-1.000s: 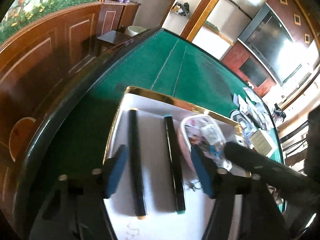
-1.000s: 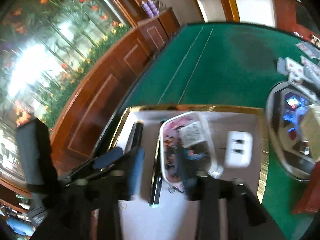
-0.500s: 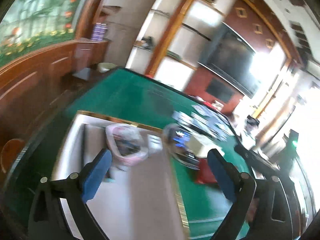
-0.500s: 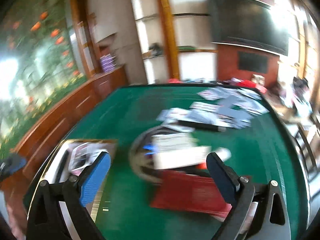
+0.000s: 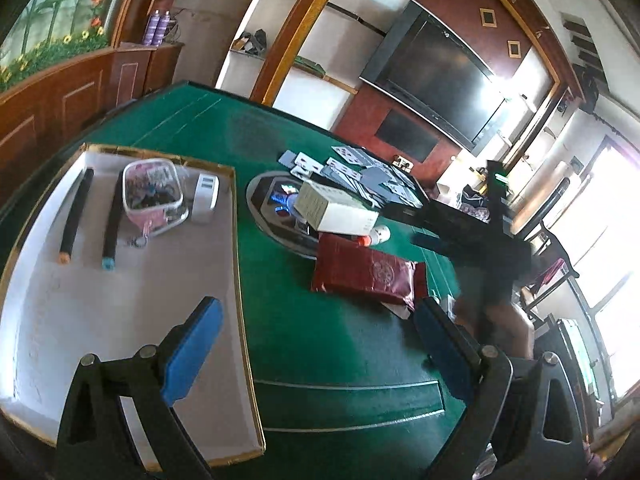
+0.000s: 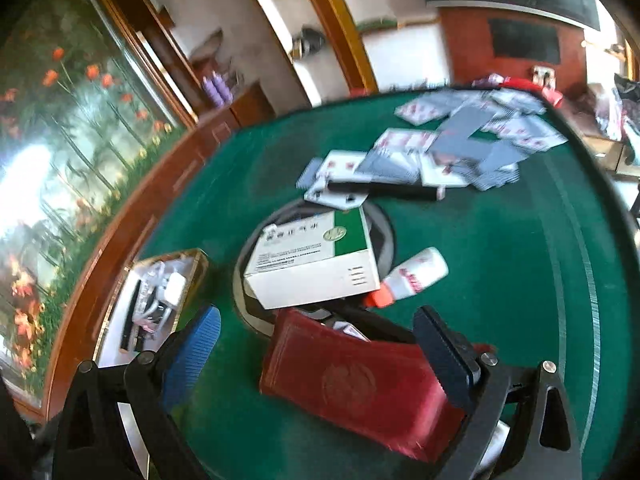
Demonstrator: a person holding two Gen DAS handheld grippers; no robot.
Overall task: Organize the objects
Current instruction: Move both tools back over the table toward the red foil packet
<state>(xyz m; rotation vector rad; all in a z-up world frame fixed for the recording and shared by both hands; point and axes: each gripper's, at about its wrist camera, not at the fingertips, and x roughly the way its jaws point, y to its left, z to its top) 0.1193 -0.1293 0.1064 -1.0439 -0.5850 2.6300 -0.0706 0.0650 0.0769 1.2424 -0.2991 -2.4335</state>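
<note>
A gold-rimmed white tray on the green table holds two black pens, a clear pink pouch and a white charger. My left gripper is open and empty above the tray's right rim. My right gripper is open, hovering just over a red booklet, which also shows in the left wrist view. Beyond it lie a white and green box, a small white bottle with a red cap and a black pen.
Several playing cards are scattered at the far side of the table. A round panel sits in the table's middle under the box. A wooden wall runs along the left edge. The right arm crosses the left wrist view.
Both grippers have pulled back from the tray, opened wide and swung right. The right one has come down over the red booklet.
</note>
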